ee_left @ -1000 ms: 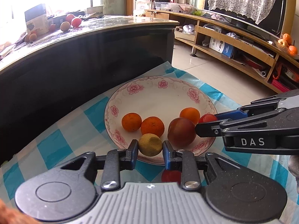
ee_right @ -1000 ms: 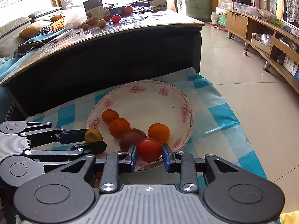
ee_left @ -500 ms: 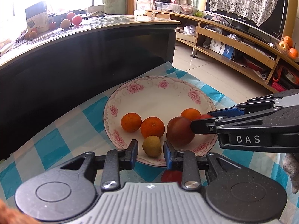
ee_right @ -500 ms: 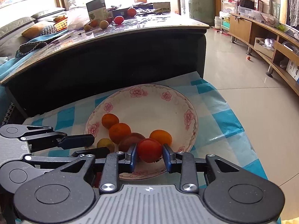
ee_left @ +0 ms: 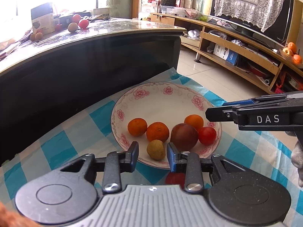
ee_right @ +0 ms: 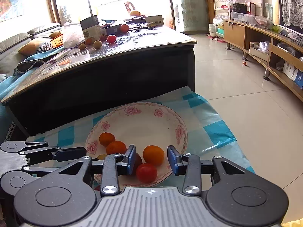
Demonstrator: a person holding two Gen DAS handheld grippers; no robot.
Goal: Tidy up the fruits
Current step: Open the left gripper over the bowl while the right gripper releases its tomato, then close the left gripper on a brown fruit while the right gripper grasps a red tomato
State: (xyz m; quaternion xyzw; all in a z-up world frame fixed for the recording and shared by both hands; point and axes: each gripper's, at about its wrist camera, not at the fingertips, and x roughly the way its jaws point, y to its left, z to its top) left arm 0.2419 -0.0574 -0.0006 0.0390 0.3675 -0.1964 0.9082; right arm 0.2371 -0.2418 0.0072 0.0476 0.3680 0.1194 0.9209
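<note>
A white plate with pink flowers (ee_left: 161, 102) (ee_right: 144, 121) lies on a blue checked cloth (ee_left: 62, 143). On it lie three oranges (ee_left: 157, 131), a dark red plum (ee_left: 184, 136), a red tomato (ee_left: 207, 135) (ee_right: 146, 172) and a small yellow-green fruit (ee_left: 156, 149). My left gripper (ee_left: 152, 156) is open and empty, just behind the yellow-green fruit at the plate's near rim. My right gripper (ee_right: 151, 159) is open and empty above the tomato; it also shows in the left wrist view (ee_left: 217, 111). Another red fruit (ee_left: 175, 178) lies on the cloth under the left gripper.
A dark low table (ee_left: 90, 60) (ee_right: 106, 71) stands right behind the plate, with loose fruit (ee_right: 111, 38) and boxes on top. A wooden TV shelf (ee_left: 236, 56) runs along the right wall. Tiled floor (ee_right: 236, 98) lies to the right of the cloth.
My left gripper let go of the yellow-green fruit and my right gripper let go of the tomato; both fruits now rest on the plate. Both grippers opened and drew back and up.
</note>
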